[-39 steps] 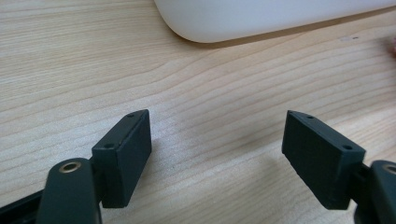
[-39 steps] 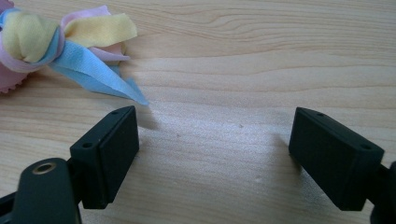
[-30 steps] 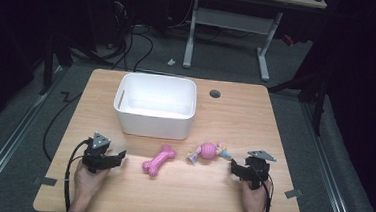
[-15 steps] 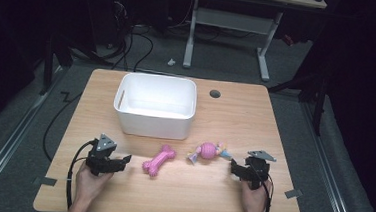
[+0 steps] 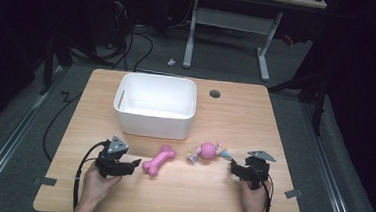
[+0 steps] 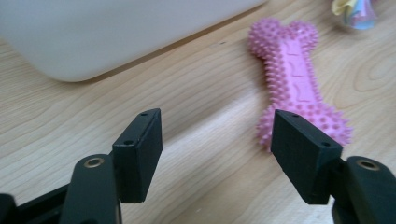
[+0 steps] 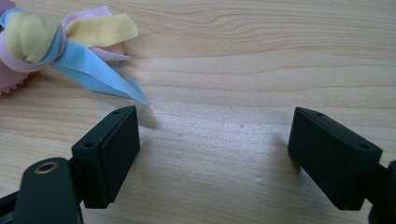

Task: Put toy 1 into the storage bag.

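The left hand-held gripper (image 5: 134, 163) sits at the lower left of the high view, jaws apart with nothing between them, aimed rightward at the bone (image 5: 159, 160). Those jaws have just been closing somewhat, though in the left gripper view the gap between them holds only bare surface; the bone (image 6: 299, 88) lies just beyond the right jaw, its near knob partly hidden behind it. That offset suggests the approach is not yet lined up: the near end of the bone must come between the pads before any squeeze would catch it.

The bone lies flat on the surface (image 5: 235, 114), slanted, at lower centre of the high view, just in front of the white bin (image 5: 155, 121), near but not touching it. Its spiked rubbery skin looks likely to grip well at the narrow waist.

To its right rests the rope ball (image 5: 207, 151), a pink ball with pastel cloth tails. The right hand-held gripper (image 5: 232, 168) waits at the lower right, jaws wide apart and empty, pointing left at that toy; in the right gripper view the cloth tails (image 7: 100, 70) reach to the left jaw's tip at upper left.

Both toys lie close to the open bin, probably their destination.
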Motion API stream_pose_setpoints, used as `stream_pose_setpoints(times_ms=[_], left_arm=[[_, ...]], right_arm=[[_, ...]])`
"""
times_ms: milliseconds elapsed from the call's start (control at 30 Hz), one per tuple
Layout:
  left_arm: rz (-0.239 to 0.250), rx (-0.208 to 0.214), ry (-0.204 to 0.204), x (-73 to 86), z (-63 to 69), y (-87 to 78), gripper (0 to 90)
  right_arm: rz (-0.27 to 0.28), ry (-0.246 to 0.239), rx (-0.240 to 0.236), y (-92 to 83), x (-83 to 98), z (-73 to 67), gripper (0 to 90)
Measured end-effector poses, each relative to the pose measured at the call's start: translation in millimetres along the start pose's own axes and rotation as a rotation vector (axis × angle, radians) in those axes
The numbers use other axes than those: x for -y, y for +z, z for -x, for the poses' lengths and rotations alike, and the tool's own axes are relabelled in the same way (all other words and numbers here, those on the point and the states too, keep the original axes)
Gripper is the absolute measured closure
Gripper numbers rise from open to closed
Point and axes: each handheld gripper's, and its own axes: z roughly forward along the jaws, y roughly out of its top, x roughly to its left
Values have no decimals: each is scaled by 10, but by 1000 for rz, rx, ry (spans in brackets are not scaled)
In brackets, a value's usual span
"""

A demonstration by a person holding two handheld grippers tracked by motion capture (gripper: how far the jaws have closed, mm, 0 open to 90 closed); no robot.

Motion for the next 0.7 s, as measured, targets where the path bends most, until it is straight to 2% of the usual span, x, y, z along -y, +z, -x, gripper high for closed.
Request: stream_pose_setpoints(times_ms=[233,300,500,700], left_arm=[[-4,31,12,-94,85,19,368],[-22,51,26,-148,133,51,375],[-45,57,51,-238,212,105,375],[-90,57,90,-360,301,214,382]], right_arm=[[2,-1,-1,0,2,0,171],[2,-1,-1,0,2,0,171],[2,-1,-1,0,2,0,171],[3,-6,-3,-1,3,0,171]])
